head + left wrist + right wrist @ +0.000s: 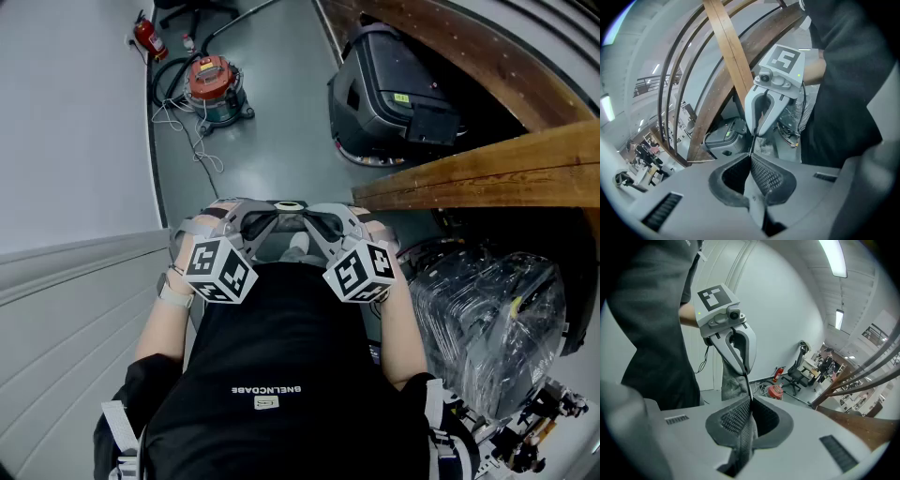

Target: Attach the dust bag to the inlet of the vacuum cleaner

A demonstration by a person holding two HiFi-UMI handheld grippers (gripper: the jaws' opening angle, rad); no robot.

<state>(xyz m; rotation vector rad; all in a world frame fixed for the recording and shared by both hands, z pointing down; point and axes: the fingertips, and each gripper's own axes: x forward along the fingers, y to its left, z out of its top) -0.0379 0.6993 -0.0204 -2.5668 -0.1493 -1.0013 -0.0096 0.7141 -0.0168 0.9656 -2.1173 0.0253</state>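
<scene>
Red vacuum cleaner (pixel 214 84) sits well away from me, so everything's left (no dust bag in sight). My left gripper (pixel 751 157) and right gripper (pixel 750 399) are pinched together, holding nothing

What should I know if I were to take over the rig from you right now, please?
Left hand-held gripper: shut on the thin top edge of the dust bag.
Right hand-held gripper: shut on the same edge, facing the left one.
Dust bag: hangs between the two, held up in the air.
Vacuum cleaner: the red one on the floor ahead, well away from the bag.
Done: the bag is in both grips.
Left: carry it to the vacuum cleaner and fit it on the inlet, which cannot be made out from here.
</scene>
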